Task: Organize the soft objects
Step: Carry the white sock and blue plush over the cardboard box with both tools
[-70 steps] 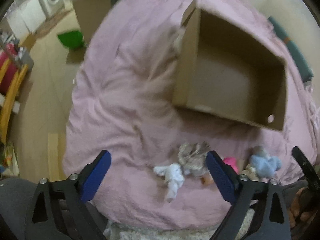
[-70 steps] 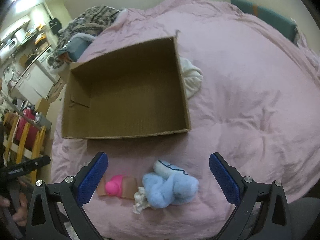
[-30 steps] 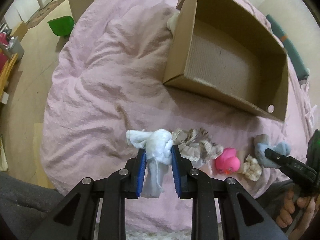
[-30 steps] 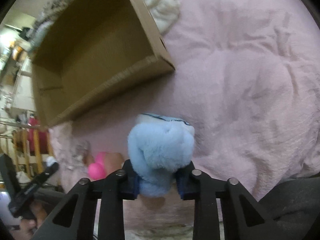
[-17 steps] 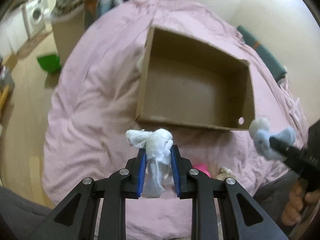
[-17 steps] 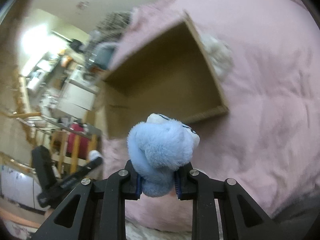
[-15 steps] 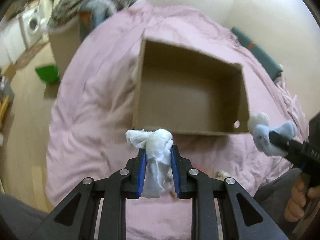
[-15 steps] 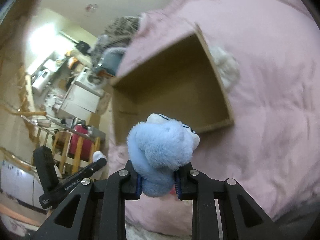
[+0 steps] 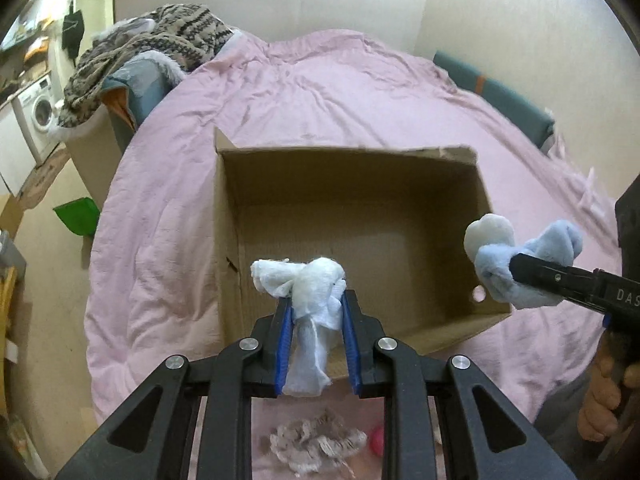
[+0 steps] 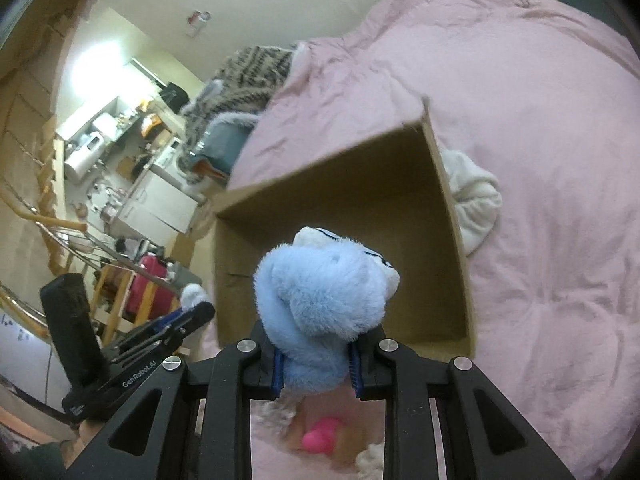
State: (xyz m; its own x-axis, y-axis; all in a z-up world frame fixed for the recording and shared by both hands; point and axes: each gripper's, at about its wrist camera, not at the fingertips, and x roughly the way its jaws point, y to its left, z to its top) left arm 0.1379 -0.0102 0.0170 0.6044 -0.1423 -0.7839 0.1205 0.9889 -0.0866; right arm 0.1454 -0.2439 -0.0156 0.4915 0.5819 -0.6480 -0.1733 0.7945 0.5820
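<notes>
An open cardboard box [image 9: 484, 200] lies on a pink bedspread [image 9: 320, 92]; in the right wrist view the box [image 10: 452, 208] is seen too. My left gripper [image 9: 318, 320] is shut on a white cloth bundle [image 9: 308, 284], held above the box's near edge. My right gripper [image 10: 316, 354] is shut on a fluffy light-blue plush [image 10: 324, 304], held in the air by the box's right side; the plush also shows in the left wrist view [image 9: 524, 268]. A grey-beige fluffy item [image 9: 316, 446] and a pink toy [image 10: 322, 436] lie on the bedspread below the grippers.
A white cloth [image 10: 476, 200] lies against the box's outer right wall. A patterned blanket heap [image 9: 148, 48] sits beyond the bed's left corner. A green dustpan [image 9: 78, 216] lies on the floor to the left. A washing machine [image 9: 36, 116] stands far left.
Both grippers, each still shut on its item, have risen and moved forward toward the box. The box now fills the middle of both views and the loose items lie beneath the grippers.
</notes>
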